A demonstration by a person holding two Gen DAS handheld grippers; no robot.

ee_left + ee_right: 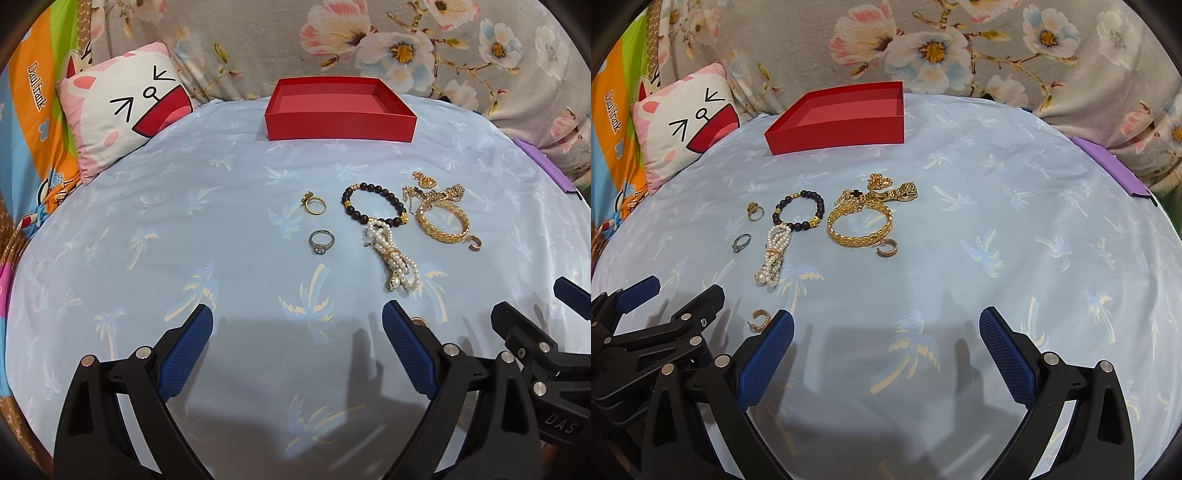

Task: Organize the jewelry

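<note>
An empty red box [340, 122] [838, 129] stands at the far side of the blue palm-print cloth [184, 240]. In front of it lie a gold ring [316, 205], a silver ring [322, 240], a black bead bracelet [373, 205], a pearl bracelet [393, 262], a gold bangle [443, 221] [860, 225], gold chains [886, 190] and a hoop earring [887, 248]. Another hoop earring [761, 320] lies by the right gripper's left finger. My left gripper [297, 325] is open and empty, near the front edge. My right gripper [886, 328] is open and empty beside it.
A pink cat cushion [122, 110] lies at the back left. A floral blanket [406, 44] runs along the back. A purple object [1112, 166] sits at the right edge of the cloth. Colourful bedding [33, 110] is at far left.
</note>
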